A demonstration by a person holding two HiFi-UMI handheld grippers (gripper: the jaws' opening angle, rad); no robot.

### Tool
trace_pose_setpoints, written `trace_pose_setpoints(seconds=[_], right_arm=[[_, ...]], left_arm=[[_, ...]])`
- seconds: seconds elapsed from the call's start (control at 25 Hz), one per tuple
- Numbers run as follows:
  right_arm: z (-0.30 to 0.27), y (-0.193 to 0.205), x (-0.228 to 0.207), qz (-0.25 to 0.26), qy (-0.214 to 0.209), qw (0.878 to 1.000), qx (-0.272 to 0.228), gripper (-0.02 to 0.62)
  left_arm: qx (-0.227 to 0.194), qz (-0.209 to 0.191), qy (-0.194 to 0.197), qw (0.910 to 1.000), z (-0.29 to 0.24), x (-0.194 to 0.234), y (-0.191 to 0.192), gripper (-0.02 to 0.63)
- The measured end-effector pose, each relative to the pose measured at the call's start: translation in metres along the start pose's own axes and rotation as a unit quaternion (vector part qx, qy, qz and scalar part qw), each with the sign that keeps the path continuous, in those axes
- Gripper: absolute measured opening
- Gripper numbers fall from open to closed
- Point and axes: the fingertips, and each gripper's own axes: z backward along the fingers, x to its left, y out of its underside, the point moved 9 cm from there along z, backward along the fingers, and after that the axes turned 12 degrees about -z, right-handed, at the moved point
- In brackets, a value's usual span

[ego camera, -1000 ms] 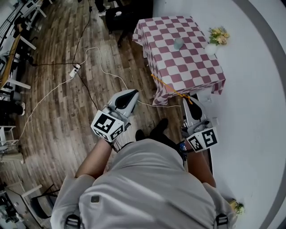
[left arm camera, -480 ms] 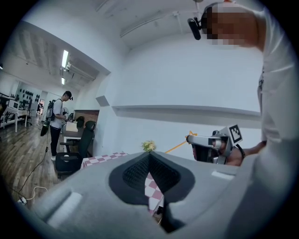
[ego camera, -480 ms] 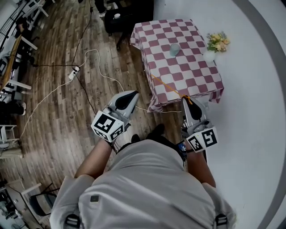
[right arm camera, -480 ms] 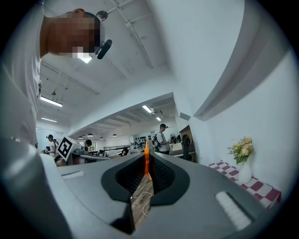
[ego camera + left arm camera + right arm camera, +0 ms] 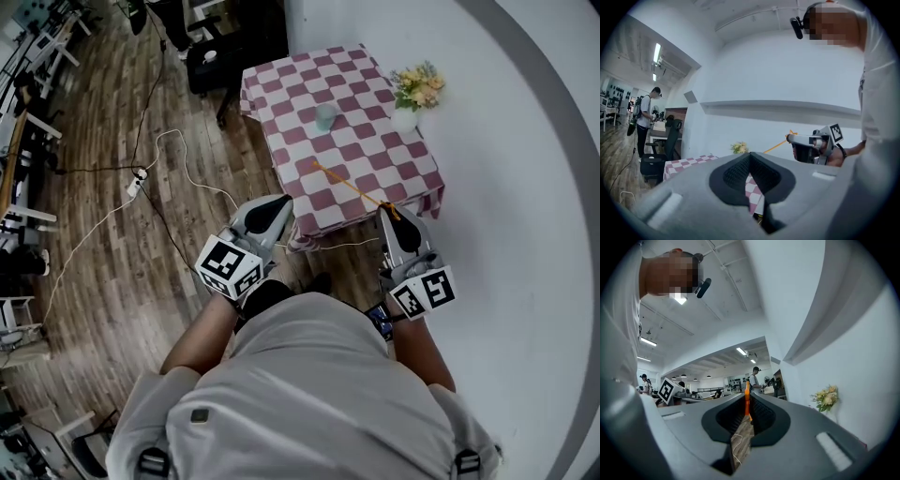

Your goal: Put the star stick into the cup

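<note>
Wood floor (image 5: 112,234) runs off toward 9 o'clock in the head view. Table (image 5: 375,150), checked cloth, sits at 12 o'clock; the person stands just short of its near edge.

Left gripper (image 5: 276,204) at 11 o'clock of the torso: jaws pressed together, nothing between them. Right gripper (image 5: 390,214) at 1 o'clock: jaws clamped on the star stick (image 5: 349,184), orange shaft slanting out toward 10 o'clock over the table's near corner.

Flower vase (image 5: 405,114) on the table's 2 o'clock side. Cup (image 5: 325,116), pale, upright near the table's middle, well apart from the stick's free end.

Step, as judged: carry-in. Next move calls for reaching toward 12, bringing the free end over the cup mouth, then lowering
</note>
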Motion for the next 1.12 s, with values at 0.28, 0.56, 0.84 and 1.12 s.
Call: trace_pose_setpoints(seconds=[0.28,0.56,0.84,1.12], right_arm=[[0.015,-0.011,-0.019,0.0,0.016,1.0,-0.017,0.029],[0.019,-0.012,-0.032,-0.002,0.037,0.999,-0.023,0.028],[0.01,-0.015,-0.041,-0.002,0.052,0.998,-0.026,0.029],[-0.025,-0.015,-0.057,-0.007,0.062,0.998,-0.023,0.029]], left_arm=[[-0.001,-0.006,0.014,0.9999,-0.022,-0.006,-0.006,0.003],[0.001,0.0,0.03,0.9995,-0.041,-0.004,0.0,0.003],[-0.005,-0.002,0.044,0.999,-0.061,0.01,-0.005,0.003],[0.003,0.007,0.049,0.9988,-0.075,0.044,0.001,0.003]])
